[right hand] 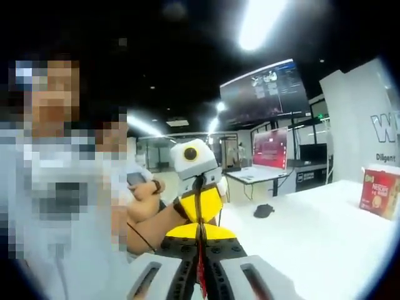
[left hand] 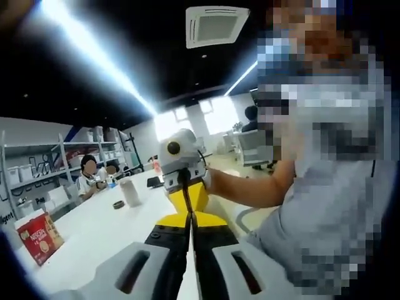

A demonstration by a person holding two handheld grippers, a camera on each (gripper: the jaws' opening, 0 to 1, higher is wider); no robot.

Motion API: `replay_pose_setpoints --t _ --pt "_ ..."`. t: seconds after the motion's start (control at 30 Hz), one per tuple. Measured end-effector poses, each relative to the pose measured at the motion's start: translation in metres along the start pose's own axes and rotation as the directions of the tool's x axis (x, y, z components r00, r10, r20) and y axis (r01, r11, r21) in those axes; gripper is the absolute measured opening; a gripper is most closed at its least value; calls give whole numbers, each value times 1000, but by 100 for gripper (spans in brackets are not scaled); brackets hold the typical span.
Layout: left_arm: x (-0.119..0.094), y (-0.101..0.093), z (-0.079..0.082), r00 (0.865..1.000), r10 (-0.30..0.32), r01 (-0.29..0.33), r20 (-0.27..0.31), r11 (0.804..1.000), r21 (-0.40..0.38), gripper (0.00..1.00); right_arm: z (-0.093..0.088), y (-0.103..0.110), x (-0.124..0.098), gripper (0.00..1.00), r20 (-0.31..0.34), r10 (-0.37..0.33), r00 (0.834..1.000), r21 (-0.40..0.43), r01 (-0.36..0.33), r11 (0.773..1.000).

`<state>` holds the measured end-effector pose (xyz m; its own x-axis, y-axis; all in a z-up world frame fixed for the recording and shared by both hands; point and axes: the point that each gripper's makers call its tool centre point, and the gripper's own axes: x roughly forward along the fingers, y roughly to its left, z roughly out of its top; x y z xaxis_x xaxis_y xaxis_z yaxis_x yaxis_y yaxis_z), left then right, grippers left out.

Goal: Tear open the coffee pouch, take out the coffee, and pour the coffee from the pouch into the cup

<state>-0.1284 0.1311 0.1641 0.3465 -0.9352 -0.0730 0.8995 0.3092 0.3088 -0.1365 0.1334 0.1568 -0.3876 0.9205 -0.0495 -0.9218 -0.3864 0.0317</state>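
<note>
The coffee pouch [right hand: 201,275] shows as a thin red sliver, seen edge-on and standing upright, pinched between the closed jaws of the right gripper [right hand: 201,265], held up off the table; whether it is torn yet cannot be told. The cup [left hand: 130,192] is a plain white tumbler standing upright on the white table [left hand: 94,231], far off to the left, well apart from the pouch.

Both views sit low over the white table [left hand: 94,231], tilted up toward the ceiling, and face each other at close range: the left gripper view looks at the right tongs [left hand: 187,209], the right gripper view at the left tongs [right hand: 200,215]. Both catch the red box [left hand: 39,237].
</note>
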Motion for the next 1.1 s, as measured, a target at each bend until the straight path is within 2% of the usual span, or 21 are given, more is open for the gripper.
replay_pose_setpoints --t 0.17,0.33,0.57,0.73,0.83,1.1 --pt "-1 3 3 1000 8 -8 26 1000 -17 5 4 2 2 2 38 -19 999 -52 21 998" --pt "-1 4 4 999 8 -7 43 1000 -23 5 6 3 2 2 47 -36 998 -88 40 995" --pt "-1 4 6 998 9 -8 56 1000 -16 5 8 3 2 2 62 -50 997 -109 56 992" --pt "-2 5 11 996 12 -12 91 1000 -2 6 13 4 2 2 80 -57 995 -130 67 989" --pt "-2 7 13 994 13 -11 113 1000 -21 11 16 5 1 2 93 -65 994 -148 78 986" --pt "-1 9 13 992 22 -17 120 999 -43 6 17 2 -3 2 83 -74 994 -150 86 985"
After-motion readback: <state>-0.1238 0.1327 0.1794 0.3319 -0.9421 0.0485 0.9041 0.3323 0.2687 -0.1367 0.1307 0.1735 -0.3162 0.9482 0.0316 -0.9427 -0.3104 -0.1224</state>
